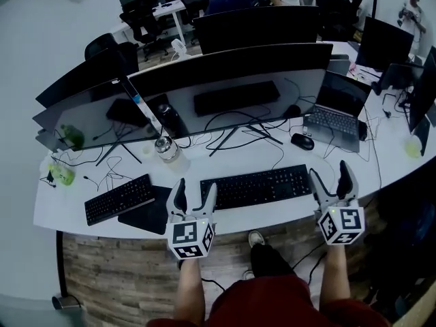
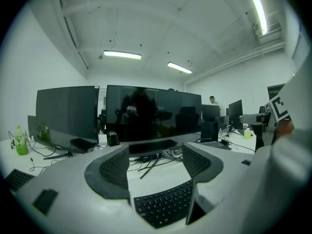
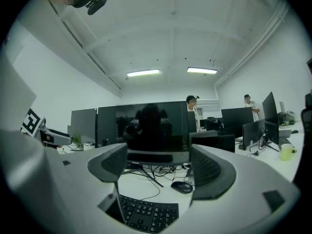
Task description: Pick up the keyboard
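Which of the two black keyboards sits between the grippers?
The longer middle keyboard; the shorter keyboard lies left of the left gripper.

In the head view the left gripper is covering the keyboard at its left end, so I'm not managing to tell whether they're touching. In the left gripper view that gripper's own body is hiding all but a wedge of the keyboard between the jaws. Right gripper view, same deal: the right gripper and the bottom edge are cutting off most of the keyboard. Left of the keyboard, the dark mat is sitting partly behind the left gripper, and a second keyboard is running off the left gripper view's rim. Behind the keyboard, the monitor is showing a reflection too murky to read.
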Demonstrator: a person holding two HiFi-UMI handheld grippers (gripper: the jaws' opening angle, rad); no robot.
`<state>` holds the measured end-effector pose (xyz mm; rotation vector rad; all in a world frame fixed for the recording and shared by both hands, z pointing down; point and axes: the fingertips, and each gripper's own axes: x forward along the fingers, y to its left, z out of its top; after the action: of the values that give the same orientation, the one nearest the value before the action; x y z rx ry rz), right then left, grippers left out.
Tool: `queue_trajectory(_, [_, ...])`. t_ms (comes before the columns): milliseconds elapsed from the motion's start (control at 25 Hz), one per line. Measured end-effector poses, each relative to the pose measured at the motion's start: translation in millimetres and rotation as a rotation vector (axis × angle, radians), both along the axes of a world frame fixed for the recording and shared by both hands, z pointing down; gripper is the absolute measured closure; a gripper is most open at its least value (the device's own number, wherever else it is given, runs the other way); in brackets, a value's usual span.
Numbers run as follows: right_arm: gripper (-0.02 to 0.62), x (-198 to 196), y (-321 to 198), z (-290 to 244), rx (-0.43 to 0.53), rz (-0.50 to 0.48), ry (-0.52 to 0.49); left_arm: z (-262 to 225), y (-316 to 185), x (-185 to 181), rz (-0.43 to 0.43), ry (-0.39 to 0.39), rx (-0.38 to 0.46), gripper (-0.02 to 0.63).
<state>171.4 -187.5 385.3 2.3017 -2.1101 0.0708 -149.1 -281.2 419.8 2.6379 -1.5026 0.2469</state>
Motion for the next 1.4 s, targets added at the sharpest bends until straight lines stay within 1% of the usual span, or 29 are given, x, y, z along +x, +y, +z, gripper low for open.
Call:
queue_trajectory(120, [0.212, 6, -17, 27, -0.061, -0.011, -0.017, 24, -11, -3, -0.013, -0.022, -0.059, 0.282])
queue_trajectory(240, [0.206, 12, -36, 53, -0.123, -0.024, -0.03, 50, -26, -3, -0.025, -0.019, -0.124, 0.282])
queue_trajectory(360, [0.201, 14, -49, 81, -0.204, -0.044, -0.049, 74, -31, -2, -0.036, -0.044, -0.19, 0.282])
queue_trajectory(640, [0.184, 7, -65, 163, -0.399, -0.085, -0.093, 135, -35, -11, -0.054, -0.086, -0.328, 0.282])
queue_trajectory(840, [0.17, 8, -67, 214, -0.529, -0.099, -0.118, 177, -36, -21, -0.068, -0.094, -0.435, 0.282])
queue_trajectory(960, [0.164, 11, -70, 240, -0.596, -0.099, -0.126, 197, -38, -28, -0.081, -0.101, -0.484, 0.282])
queue_trajectory(1040, [0.161, 13, -73, 255, -0.633, -0.102, -0.132, 209, -39, -30, -0.081, -0.104, -0.516, 0.282])
queue_trajectory(1160, [0.156, 17, -74, 271, -0.676, -0.101, -0.143, 224, -40, -28, -0.058, -0.094, -0.575, 0.282])
queue_trajectory(1400, [0.152, 17, -81, 290, -0.723, -0.12, -0.193, 244, -45, -22, -0.026, -0.056, -0.664, 0.27])
